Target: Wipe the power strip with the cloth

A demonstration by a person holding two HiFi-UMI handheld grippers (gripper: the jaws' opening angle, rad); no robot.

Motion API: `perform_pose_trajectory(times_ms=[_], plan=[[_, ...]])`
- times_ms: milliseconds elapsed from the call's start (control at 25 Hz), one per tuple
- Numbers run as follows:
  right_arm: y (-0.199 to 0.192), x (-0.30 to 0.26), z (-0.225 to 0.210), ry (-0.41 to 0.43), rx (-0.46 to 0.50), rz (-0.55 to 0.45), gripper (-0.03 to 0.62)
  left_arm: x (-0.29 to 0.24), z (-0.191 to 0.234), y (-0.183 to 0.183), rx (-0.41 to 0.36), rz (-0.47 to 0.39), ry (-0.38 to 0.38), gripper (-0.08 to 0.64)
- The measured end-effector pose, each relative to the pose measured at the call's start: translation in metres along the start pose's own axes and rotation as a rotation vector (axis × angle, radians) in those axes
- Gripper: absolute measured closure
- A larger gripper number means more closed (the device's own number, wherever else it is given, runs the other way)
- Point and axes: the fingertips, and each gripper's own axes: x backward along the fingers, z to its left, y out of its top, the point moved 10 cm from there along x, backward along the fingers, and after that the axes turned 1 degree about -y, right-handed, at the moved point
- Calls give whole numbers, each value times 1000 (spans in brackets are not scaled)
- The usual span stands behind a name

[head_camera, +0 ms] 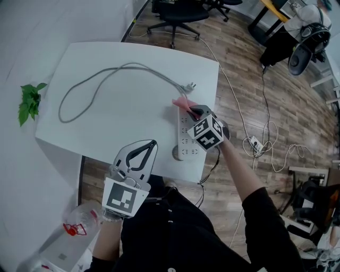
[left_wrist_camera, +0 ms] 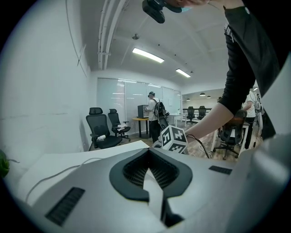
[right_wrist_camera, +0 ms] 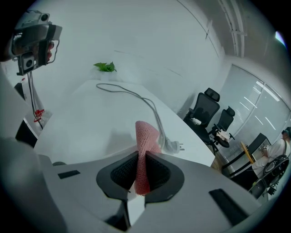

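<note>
A white power strip [head_camera: 184, 139] lies near the table's front right corner, and its grey cable [head_camera: 101, 79] loops across the table to a loose plug [head_camera: 189, 85]. My right gripper [head_camera: 195, 112] hangs over the strip's far end, shut on a pink cloth [head_camera: 183, 102]. In the right gripper view the cloth [right_wrist_camera: 146, 136] stands up between the jaws of the right gripper [right_wrist_camera: 142, 170], with the plug [right_wrist_camera: 175, 146] just beyond; the strip is hidden there. My left gripper [head_camera: 151, 144] hovers at the table's front edge, left of the strip. The left gripper [left_wrist_camera: 149, 170] is shut with nothing in it.
The white table [head_camera: 122, 58] has a green plant [head_camera: 29, 101] off its left edge. A plastic bottle [head_camera: 74, 234] sits low at the left. A black office chair [head_camera: 178, 16] stands behind the table. Cables and a socket [head_camera: 255, 143] lie on the wooden floor at the right.
</note>
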Motion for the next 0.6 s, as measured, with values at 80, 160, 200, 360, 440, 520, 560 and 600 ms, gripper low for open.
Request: perform_pose_trajectory(times_ms=[80,160,200,360,440,520,560,600], plan=[[-3,-2,6,24,15,12,535,1,0,-1,2,2,0,549],[-5,-2,13,47,30,19,535,1,0,-2,3,1,0,549],[-5,-2,17,57,36,20,535,2,0,-1,3,1,-1,549],[-8,1,28,80,42,16,535,3,-1,-2,3,1,-3,549],[-8,2,32,86,42,14,535,3,0,-2,1,0,-6,549],[-9,4,35,91,40,12,535,4,-1,-2,1,-2,-8,549],[-9,5,37,94,39,11,535,4,-2,-3,2,-3,-8,549],[-11,6,39,97,37,10,535,4,-3,-3,2,-4,-8,549]])
